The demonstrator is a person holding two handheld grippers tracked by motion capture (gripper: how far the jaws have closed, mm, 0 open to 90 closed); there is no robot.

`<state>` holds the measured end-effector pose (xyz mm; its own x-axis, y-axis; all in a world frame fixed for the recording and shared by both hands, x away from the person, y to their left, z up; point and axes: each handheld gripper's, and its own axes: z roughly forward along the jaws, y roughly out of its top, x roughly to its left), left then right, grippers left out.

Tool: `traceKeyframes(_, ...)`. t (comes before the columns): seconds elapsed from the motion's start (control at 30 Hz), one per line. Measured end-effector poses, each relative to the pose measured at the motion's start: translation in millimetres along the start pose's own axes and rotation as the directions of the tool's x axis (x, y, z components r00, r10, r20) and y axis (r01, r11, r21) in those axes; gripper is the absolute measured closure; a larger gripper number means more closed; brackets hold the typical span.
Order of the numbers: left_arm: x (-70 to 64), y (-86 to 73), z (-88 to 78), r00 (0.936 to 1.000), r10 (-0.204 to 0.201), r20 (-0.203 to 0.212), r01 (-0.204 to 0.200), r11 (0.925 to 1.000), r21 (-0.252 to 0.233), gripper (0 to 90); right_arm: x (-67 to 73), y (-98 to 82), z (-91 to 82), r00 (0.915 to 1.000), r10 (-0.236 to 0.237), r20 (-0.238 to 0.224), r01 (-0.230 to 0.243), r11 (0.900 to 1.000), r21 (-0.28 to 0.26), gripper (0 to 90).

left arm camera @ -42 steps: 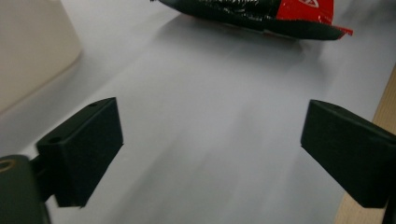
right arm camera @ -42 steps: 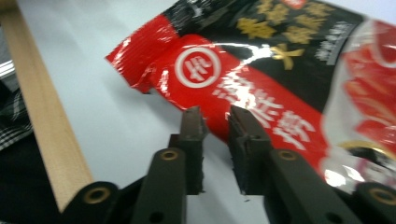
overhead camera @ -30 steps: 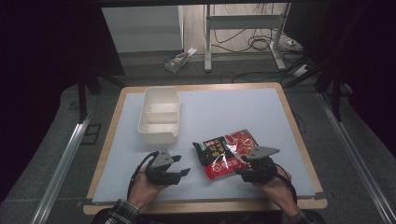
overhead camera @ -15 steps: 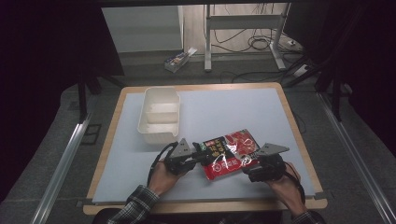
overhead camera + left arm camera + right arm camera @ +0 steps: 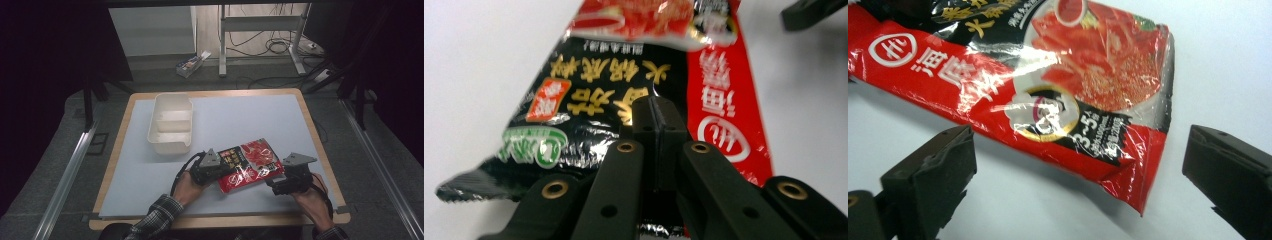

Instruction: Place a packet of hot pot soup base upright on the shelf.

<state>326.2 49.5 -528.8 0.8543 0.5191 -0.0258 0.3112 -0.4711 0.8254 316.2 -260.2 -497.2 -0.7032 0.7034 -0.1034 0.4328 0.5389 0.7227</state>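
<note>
A red and black food packet [image 5: 248, 165] lies on the white table top near the front edge. My left gripper [image 5: 221, 169] is at the packet's left, black end. In the left gripper view its jaws [image 5: 658, 117] have just been closing and now stand pressed together on the packet's [image 5: 624, 80] film. My right gripper [image 5: 274, 182] is at the packet's right end. Its jaws [image 5: 1078, 170] have just been opening and stand wide apart, and the packet's [image 5: 1048, 90] lower corner lies between them untouched.
A white two-compartment container [image 5: 150, 132] stands to the back left of the packet. The white table top [image 5: 250, 115] has a wooden border. A small box and cables lie on the floor beyond the table.
My left hand has moved right to the packet's left end, and its jaws have shut there. The right gripper's jaws have spread wider at the packet's right end.
</note>
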Motion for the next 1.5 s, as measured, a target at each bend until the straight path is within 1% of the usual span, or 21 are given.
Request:
traceKeyframes(0.07, 1.7, -1.8, 0.4, 0.9998, -0.015, 0.008, 0.015, 0.9999, 0.003, 90.0, 0.5, -0.8, 0.2, 1.0000, -0.009, 0.002, 0.009, 1.000, 0.014, 0.0)
traceKeyframes(0.17, 1.3, -6.2, -1.2, 1.0000, 0.002, 0.002, -0.002, 0.9999, 0.010, 90.0, -0.3, -2.4, -1.1, 0.9996, -0.026, 0.013, 0.025, 0.999, 0.023, 0.0)
traceKeyframes(0.3, 0.4, -9.4, -2.1, 1.0000, 0.003, -0.003, -0.003, 1.0000, 0.005, 90.0, -2.0, -4.3, -4.1, 0.9996, -0.025, 0.014, 0.024, 0.999, 0.038, 0.0)
traceKeyframes(0.37, -2.0, -10.9, -1.9, 0.9996, 0.023, -0.018, -0.022, 0.9997, 0.005, 90.0, -2.2, -4.5, -5.2, 0.9995, -0.026, 0.015, 0.025, 0.999, 0.035, 0.0)
traceKeyframes(0.47, -4.2, -13.5, -2.1, 0.9990, 0.034, -0.031, -0.034, 0.9994, 0.007, 90.0, -2.4, -4.5, -10.4, 0.9995, -0.025, 0.020, 0.025, 0.999, 0.022, 0.0)
traceKeyframes(0.6, -3.7, -16.4, -5.0, 0.9993, 0.023, -0.029, -0.022, 0.9995, 0.023, 90.0, -3.5, -5.8, -17.2, 0.9997, -0.014, 0.019, 0.014, 1.000, 0.001, 0.0)
traceKeyframes(0.67, -2.9, -18.4, -6.6, 0.9996, 0.011, -0.024, -0.011, 0.9995, 0.028, 90.0, -3.8, -6.3, -18.9, 1.0000, 0.001, 0.002, -0.001, 1.000, -0.006, 0.0)
traceKeyframes(0.73, -2.4, -20.2, -7.7, 0.9997, 0.008, -0.022, -0.007, 0.9993, 0.037, 90.0, -2.6, -5.9, -18.4, 1.0000, 0.003, -0.010, -0.003, 1.000, -0.008, 0.0)
traceKeyframes(0.77, -2.2, -20.6, -7.9, 0.9998, 0.005, -0.020, -0.004, 0.9990, 0.045, 90.0, 0.2, -4.0, -17.8, 0.9996, 0.000, -0.028, 0.000, 1.000, -0.004, 0.0)
traceKeyframes(0.83, -1.9, -21.2, -7.9, 0.9998, 0.005, -0.018, -0.004, 0.9983, 0.058, 90.0, 2.1, -2.8, -17.4, 0.9995, -0.006, -0.032, 0.006, 1.000, -0.005, 0.0)
traceKeyframes(0.87, -1.9, -21.4, -7.8, 0.9998, 0.005, -0.018, -0.004, 0.9982, 0.060, 90.0, 6.1, -0.1, -16.5, 0.9988, -0.009, -0.048, 0.009, 1.000, -0.006, 0.0)
traceKeyframes(0.93, -2.0, -21.5, -8.0, 0.9998, 0.005, -0.019, -0.004, 0.9983, 0.058, 90.0, 7.3, 1.0, -16.6, 0.9985, -0.012, -0.054, 0.012, 1.000, -0.006, 0.0)
traceKeyframes(0.97, -1.6, -21.6, -8.2, 0.9999, 0.003, -0.017, -0.002, 0.9986, 0.053, 90.0, 11.4, 5.5, -16.7, 0.9969, -0.002, -0.079, 0.001, 1.000, -0.013, 0.0)
traceKeyframes(1.0, -1.6, -21.6, -8.2, 0.9999, 0.003, -0.017, -0.002, 0.9986, 0.053, 90.0, 11.4, 5.5, -16.7, 0.9969, -0.002, -0.079, 0.001, 1.000, -0.013, 0.0)
traceKeyframes(1.03, -1.3, -21.5, -8.1, 0.9999, 0.006, -0.016, -0.005, 0.9984, 0.057, 90.0, 15.8, 10.9, -18.1, 0.9953, -0.003, -0.096, 0.000, 1.000, -0.031, 0.0)
traceKeyframes(1.17, -1.5, -21.5, -8.1, 0.9998, 0.007, -0.017, -0.006, 0.9982, 0.060, 90.0, 21.8, 20.6, -19.4, 0.9944, -0.013, -0.105, 0.008, 0.999, -0.049, 0.0)
traceKeyframes(1.23, -2.0, -21.5, -7.9, 0.9998, 0.005, -0.020, -0.004, 0.9984, 0.057, 90.0, 23.9, 27.9, -19.2, 0.9933, 0.002, -0.115, -0.010, 0.998, -0.065, 0.0)
traceKeyframes(1.3, -1.8, -21.5, -8.0, 0.9998, 0.004, -0.018, -0.003, 0.9983, 0.058, 90.0, 26.1, 39.3, -18.4, 0.9883, 0.035, -0.148, -0.046, 0.996, -0.072, 0.7)
traceKeyframes(1.37, -2.0, -21.4, -8.1, 0.9998, 0.004, -0.018, -0.003, 0.9983, 0.059, 90.0, 26.6, 42.1, -17.9, 0.9880, 0.037, -0.150, -0.048, 0.996, -0.073, 1.0)
traceKeyframes(1.43, -1.8, -21.4, -8.1, 0.9998, 0.004, -0.018, -0.003, 0.9983, 0.059, 90.0, 27.9, 53.1, -14.4, 0.9884, 0.043, -0.146, -0.056, 0.995, -0.087, 5.4)
traceKeyframes(1.5, -2.3, -21.5, -8.0, 0.9998, 0.005, -0.021, -0.004, 0.9984, 0.057, 90.0, 28.0, 61.6, -8.7, 0.9857, 0.067, -0.155, -0.081, 0.993, -0.086, 9.8)
